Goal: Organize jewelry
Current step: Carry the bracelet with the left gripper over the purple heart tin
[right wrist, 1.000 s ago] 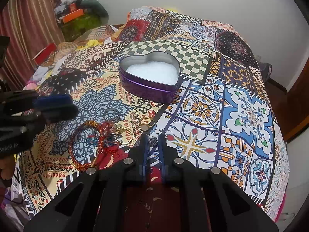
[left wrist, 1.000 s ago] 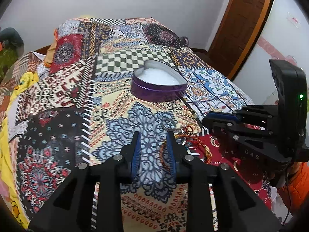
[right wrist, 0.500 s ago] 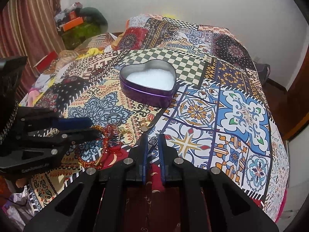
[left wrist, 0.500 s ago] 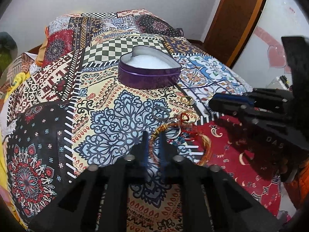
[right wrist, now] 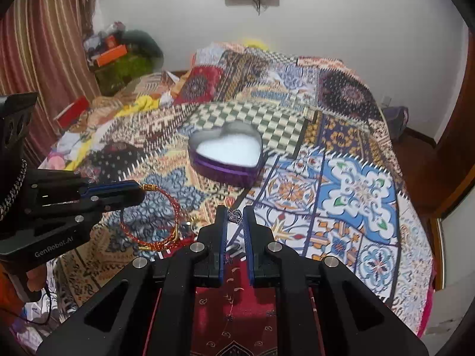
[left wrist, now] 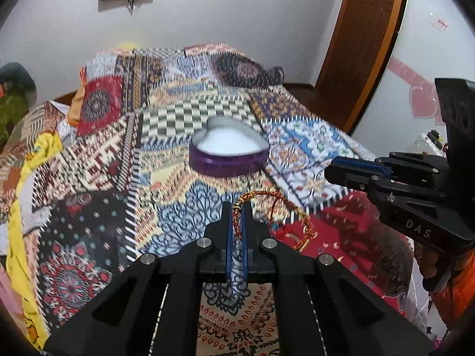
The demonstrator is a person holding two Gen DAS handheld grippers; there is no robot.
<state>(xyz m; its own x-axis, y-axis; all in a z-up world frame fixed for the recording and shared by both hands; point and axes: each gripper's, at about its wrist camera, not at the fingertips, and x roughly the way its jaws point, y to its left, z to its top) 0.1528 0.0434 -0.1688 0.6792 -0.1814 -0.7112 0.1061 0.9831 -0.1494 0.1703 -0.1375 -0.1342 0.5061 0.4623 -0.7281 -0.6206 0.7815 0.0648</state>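
Left wrist view: a red-gold bangle [left wrist: 276, 216] is clamped in the left tool [left wrist: 236, 207], a small ring [right wrist: 234, 216] in the right tool [right wrist: 234, 212]; the heart-shaped tin [left wrist: 228, 155] is not yet filled.

**Colours and Patterns in View**

The bedspread [right wrist: 359, 190] is patchwork: blue-and-white floral tiles, a green-and-cream checkerboard, red paisley and dark medallion panels. The heart-shaped tin [right wrist: 227, 164] has purple walls and a white lining. The bracelet [left wrist: 267, 198] is red-and-gold braided thread. The pendant [right wrist: 234, 216] is silver-toned. The left claw [left wrist: 237, 207] and right claw [right wrist: 235, 213] are black with blue pads. The curtain [right wrist: 44, 59] carries red, brown and cream stripes.
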